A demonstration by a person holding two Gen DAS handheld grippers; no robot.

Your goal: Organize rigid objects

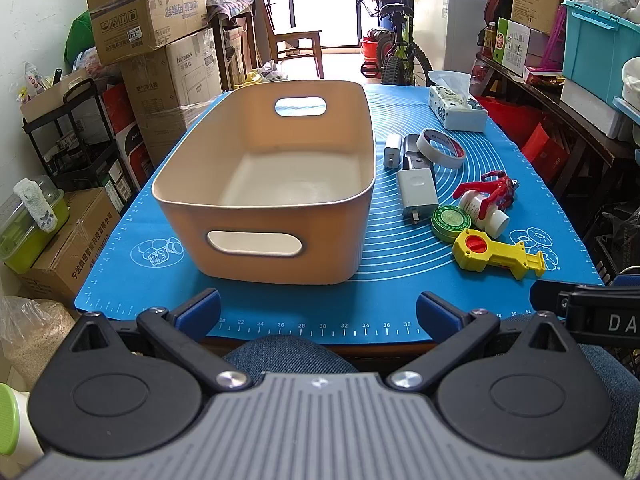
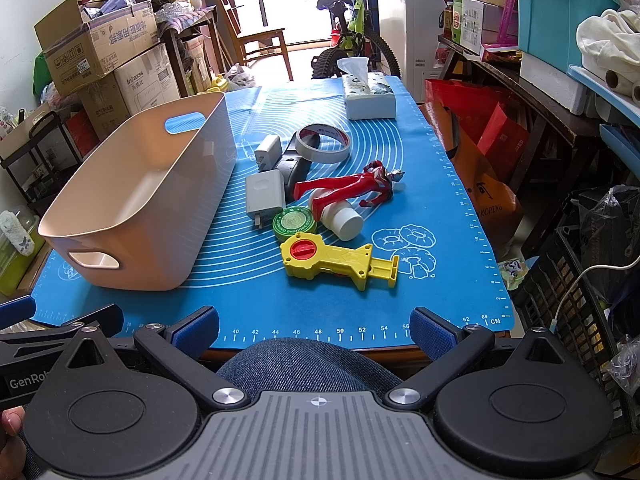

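A beige plastic bin (image 1: 264, 216) (image 2: 132, 216) stands empty on the left of the blue mat (image 1: 280, 312) (image 2: 440, 200). To its right lie a yellow toy key (image 1: 498, 256) (image 2: 340, 260), a green round tin (image 1: 452, 222) (image 2: 294, 222), a white bottle (image 2: 340, 220), a red figure (image 2: 356, 188), two white chargers (image 1: 418, 194) (image 2: 264, 194), a tape roll (image 1: 440, 148) (image 2: 324, 142) and a dark object under it. My left gripper (image 1: 318, 312) and right gripper (image 2: 316, 326) are both open and empty at the table's near edge.
A tissue box (image 1: 456, 106) (image 2: 368, 96) stands at the mat's far right. Stacked cardboard boxes (image 1: 160, 40) line the left side, shelves and a teal crate (image 2: 560, 4) the right. A bicycle (image 2: 352, 20) stands beyond the table. A denim-clad knee (image 2: 308, 364) is below.
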